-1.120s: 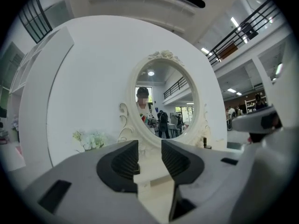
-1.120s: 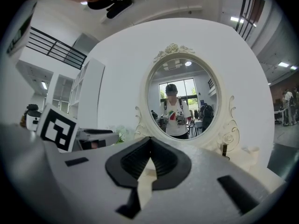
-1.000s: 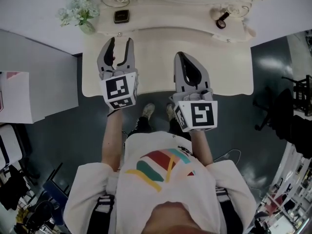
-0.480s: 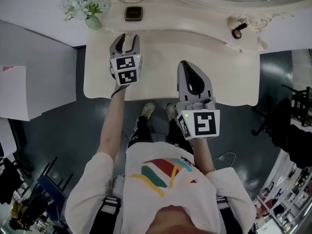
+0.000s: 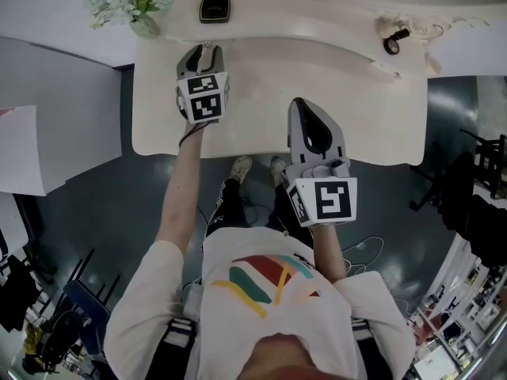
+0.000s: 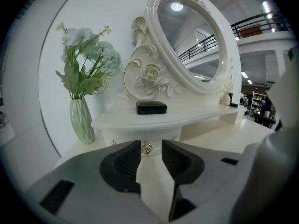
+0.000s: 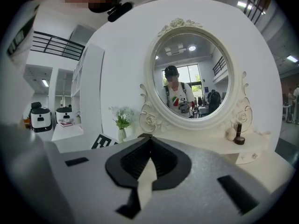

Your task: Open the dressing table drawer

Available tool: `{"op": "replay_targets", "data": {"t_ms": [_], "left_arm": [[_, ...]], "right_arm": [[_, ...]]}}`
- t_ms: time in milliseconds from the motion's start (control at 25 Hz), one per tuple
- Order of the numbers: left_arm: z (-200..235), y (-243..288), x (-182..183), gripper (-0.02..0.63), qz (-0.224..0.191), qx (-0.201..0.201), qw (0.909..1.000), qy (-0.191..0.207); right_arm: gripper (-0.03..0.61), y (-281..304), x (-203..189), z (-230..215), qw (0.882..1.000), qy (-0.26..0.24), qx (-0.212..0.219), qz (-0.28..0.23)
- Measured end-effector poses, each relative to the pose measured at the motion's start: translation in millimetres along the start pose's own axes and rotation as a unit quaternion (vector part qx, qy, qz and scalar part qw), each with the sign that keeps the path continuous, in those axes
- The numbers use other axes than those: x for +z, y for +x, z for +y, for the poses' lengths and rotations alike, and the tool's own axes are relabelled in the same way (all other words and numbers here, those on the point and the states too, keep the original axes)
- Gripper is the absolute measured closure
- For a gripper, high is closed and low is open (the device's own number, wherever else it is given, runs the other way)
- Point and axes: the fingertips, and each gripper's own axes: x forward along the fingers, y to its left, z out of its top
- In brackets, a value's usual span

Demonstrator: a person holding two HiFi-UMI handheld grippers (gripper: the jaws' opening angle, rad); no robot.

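The white dressing table (image 5: 261,77) has a raised shelf at the back with a small drawer (image 6: 122,140) under its left end. The drawer's gold knob (image 6: 146,148) shows in the gap between the fingertips of my left gripper (image 6: 151,143). Those jaws have just been closing, but a gap still stands between them and the pads do not press on the knob. From the head view the left gripper (image 5: 204,54) lies low over the table's back left. My right gripper (image 5: 307,105) hovers over the table's front edge, shut with nothing in it (image 7: 149,137).
A black box (image 5: 215,9) and a vase of flowers (image 5: 131,6) stand on the left of the shelf, and a small dark bottle (image 5: 394,39) on the right. An oval mirror (image 6: 191,36) rises behind. A second small drawer (image 7: 247,157) sits under the shelf's right end.
My left gripper has gone forward and down toward the back left of the table, and its jaws have narrowed. The right gripper has sunk a little and drawn back toward the front edge.
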Motion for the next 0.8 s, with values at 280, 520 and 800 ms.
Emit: {"op": "replay_targets", "data": {"t_ms": [280, 520, 800], "left_arm": [[5.6, 13.3, -14.1, 0.479, 0.02, 0.01, 0.9997, 0.0], [9.1, 23.7, -15.1, 0.485, 0.026, 0.012, 0.9996, 0.006], [9.0, 25.7, -15.0, 0.525, 0.032, 0.013, 0.9994, 0.002]], "right_arm": [[0.578, 0.1, -9.6, -1.4, 1.0, 0.006, -0.003, 0.01], [0.578, 0.7, -14.1, -1.1, 1.0, 0.007, -0.001, 0.014], [0.578, 0.3, -15.0, -1.9, 1.0, 0.005, -0.001, 0.015]]}}
